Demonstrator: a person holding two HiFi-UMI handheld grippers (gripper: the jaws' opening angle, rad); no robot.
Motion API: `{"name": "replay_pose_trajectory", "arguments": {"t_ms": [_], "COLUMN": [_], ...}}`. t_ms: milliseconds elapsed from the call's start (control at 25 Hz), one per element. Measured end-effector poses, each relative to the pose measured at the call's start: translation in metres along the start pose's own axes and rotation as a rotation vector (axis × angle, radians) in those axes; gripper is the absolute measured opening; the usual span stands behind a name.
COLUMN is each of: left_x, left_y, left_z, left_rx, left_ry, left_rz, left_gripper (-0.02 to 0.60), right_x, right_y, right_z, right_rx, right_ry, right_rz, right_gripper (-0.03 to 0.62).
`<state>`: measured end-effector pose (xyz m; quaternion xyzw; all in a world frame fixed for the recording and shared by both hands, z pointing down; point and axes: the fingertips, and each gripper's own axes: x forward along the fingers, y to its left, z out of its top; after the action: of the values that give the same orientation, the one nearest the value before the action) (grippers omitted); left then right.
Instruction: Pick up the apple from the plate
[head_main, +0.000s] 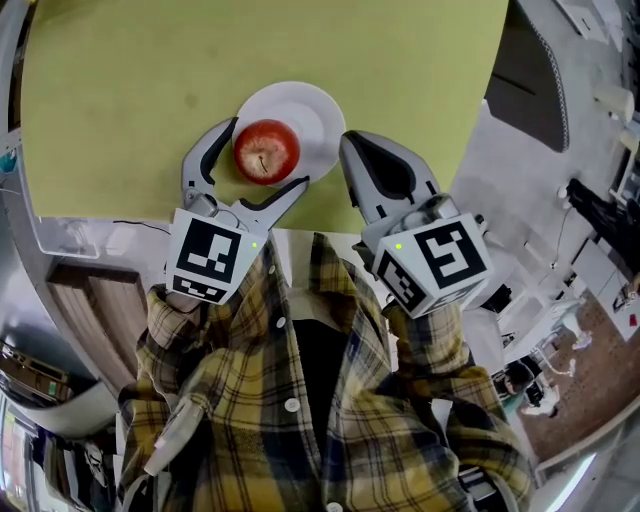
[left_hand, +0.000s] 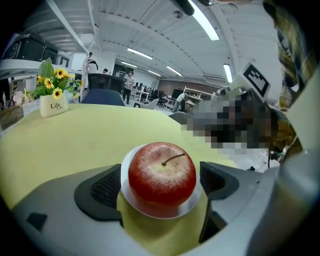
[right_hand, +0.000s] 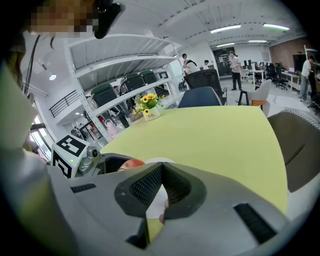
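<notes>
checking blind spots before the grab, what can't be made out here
- Head view: near rim of the round white plate, behind the shiny red apple and the open left tool.
- Right gripper view: most of the apple, behind the shut right tool.
- Left gripper view: plate centre, under the apple.

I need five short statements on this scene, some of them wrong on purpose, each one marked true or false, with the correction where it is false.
1. The apple lies on the white plate. True.
2. The left gripper is shut on the apple. False: its jaws stand open, one on each side of the apple.
3. The right gripper holds the plate. False: its jaws are together and empty, beside the plate.
4. A pot of yellow flowers stands on the table. True.
5. The apple is green. False: it is red.
</notes>
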<state>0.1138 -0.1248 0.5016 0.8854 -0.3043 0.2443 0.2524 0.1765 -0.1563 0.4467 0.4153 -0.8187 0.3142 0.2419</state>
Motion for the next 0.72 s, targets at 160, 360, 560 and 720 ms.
{"name": "replay_pose_trajectory", "arguments": {"t_ms": [160,360,560,720], "left_x": [0.004,0.011,0.011,0.012], "left_y": [0.001,-0.003,0.001,0.001], "left_z": [-0.004,-0.006,-0.007,-0.006], "left_rx": [0.034,0.048,0.068,0.075], "left_ry": [0.009,0.027,0.040,0.041], "left_rz": [0.018,0.014,0.035,0.039], "left_gripper": [0.476,0.474,0.472,0.471], "right_x": [0.005,0.005,0.008,0.009], "right_y": [-0.001,-0.006,-0.005,-0.008], "right_z": [-0.003,-0.007,-0.010,-0.009], "right_rx": [0.014,0.029,0.041,0.050], "right_ry": [0.008,0.012,0.018,0.013], "right_rz": [0.003,-0.001,0.004,0.003], "right_gripper": [-0.003,-0.003,-0.003,-0.003]}}
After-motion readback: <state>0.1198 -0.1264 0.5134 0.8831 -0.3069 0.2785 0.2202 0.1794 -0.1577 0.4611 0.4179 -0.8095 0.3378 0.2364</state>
